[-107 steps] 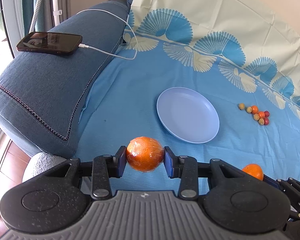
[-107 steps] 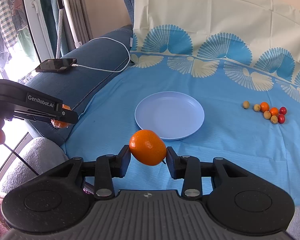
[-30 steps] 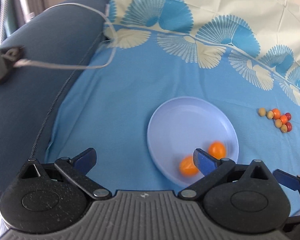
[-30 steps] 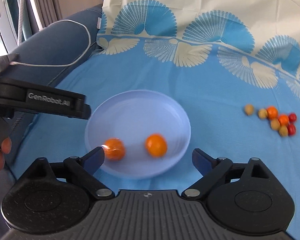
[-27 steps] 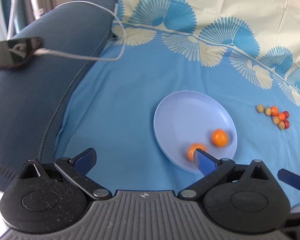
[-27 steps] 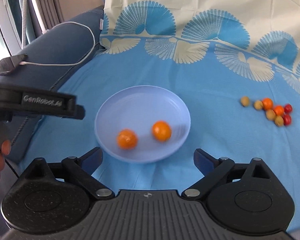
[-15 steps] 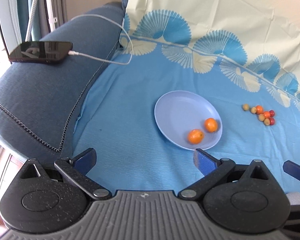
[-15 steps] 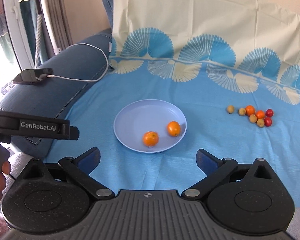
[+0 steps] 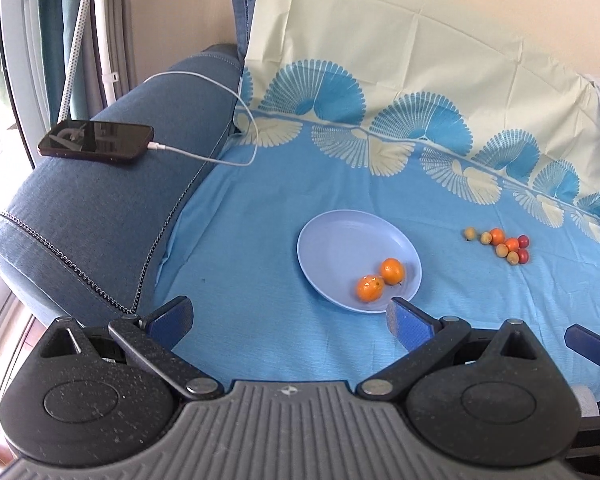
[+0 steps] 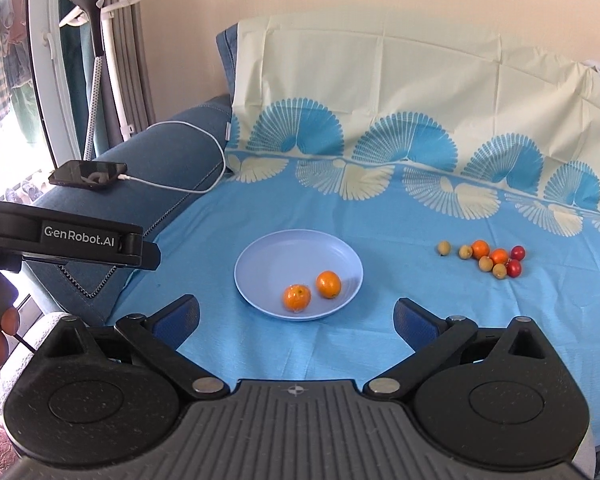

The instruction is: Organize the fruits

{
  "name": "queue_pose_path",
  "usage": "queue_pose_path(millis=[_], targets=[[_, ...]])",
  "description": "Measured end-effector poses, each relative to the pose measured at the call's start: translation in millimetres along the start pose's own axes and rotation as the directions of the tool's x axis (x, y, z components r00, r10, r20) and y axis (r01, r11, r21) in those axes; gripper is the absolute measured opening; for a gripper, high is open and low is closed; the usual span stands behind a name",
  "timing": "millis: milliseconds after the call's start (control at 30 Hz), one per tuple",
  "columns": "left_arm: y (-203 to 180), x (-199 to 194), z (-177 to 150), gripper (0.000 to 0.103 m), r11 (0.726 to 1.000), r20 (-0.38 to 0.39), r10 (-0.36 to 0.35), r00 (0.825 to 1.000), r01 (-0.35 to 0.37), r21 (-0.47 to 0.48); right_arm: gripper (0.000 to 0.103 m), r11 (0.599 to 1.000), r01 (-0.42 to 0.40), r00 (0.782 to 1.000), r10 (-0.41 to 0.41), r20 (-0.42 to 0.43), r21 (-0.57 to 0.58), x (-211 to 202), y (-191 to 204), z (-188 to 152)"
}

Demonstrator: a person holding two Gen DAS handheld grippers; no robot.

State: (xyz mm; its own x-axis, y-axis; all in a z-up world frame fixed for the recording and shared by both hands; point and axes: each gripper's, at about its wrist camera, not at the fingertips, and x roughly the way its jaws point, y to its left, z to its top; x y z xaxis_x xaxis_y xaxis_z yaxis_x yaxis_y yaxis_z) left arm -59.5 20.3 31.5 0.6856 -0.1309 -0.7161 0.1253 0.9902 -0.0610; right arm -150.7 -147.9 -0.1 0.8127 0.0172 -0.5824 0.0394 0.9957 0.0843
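Observation:
Two oranges lie side by side in a light blue plate [image 9: 340, 240] on the blue cloth: the nearer orange [image 9: 369, 288] and the farther orange [image 9: 392, 271]. They also show in the right wrist view, the nearer orange [image 10: 297, 297] and the farther orange [image 10: 328, 284] in the plate [image 10: 284, 256]. My left gripper [image 9: 290, 322] is open and empty, held back from the plate's near edge. My right gripper [image 10: 296, 320] is open and empty, also short of the plate. A cluster of small fruits [image 9: 500, 245] lies to the plate's right, also seen in the right wrist view [image 10: 488, 258].
A phone [image 9: 96, 142] on a white cable [image 9: 220, 92] rests on the blue sofa arm [image 9: 100, 208] at the left. The left gripper's body [image 10: 60, 238] crosses the left of the right wrist view. A patterned cloth covers the sofa back [image 10: 380, 80].
3.6 s ago each gripper was shut on an orange; both oranges now lie in the plate and both grippers are open. In the last second both grippers drew back from the plate.

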Motion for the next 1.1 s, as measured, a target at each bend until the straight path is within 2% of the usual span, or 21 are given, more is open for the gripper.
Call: queue_pose_path(millis=[300, 1100], targets=[[2.1, -2.5, 0.5, 0.103, 1.0, 0.004, -0.009, 1.0, 0.009, 0.003, 0.102, 1.0, 0.008, 1.0, -0.008, 0.012, 0.008, -5.0, -1.4, -0.6], [-6.8, 15.1, 6.2, 0.103, 1.0, -0.025, -0.003, 1.0, 0.003, 0.019, 0.102, 0.998, 0.013, 0.999, -0.011, -0.036, 0.054, 14.0, -13.6, -6.2]])
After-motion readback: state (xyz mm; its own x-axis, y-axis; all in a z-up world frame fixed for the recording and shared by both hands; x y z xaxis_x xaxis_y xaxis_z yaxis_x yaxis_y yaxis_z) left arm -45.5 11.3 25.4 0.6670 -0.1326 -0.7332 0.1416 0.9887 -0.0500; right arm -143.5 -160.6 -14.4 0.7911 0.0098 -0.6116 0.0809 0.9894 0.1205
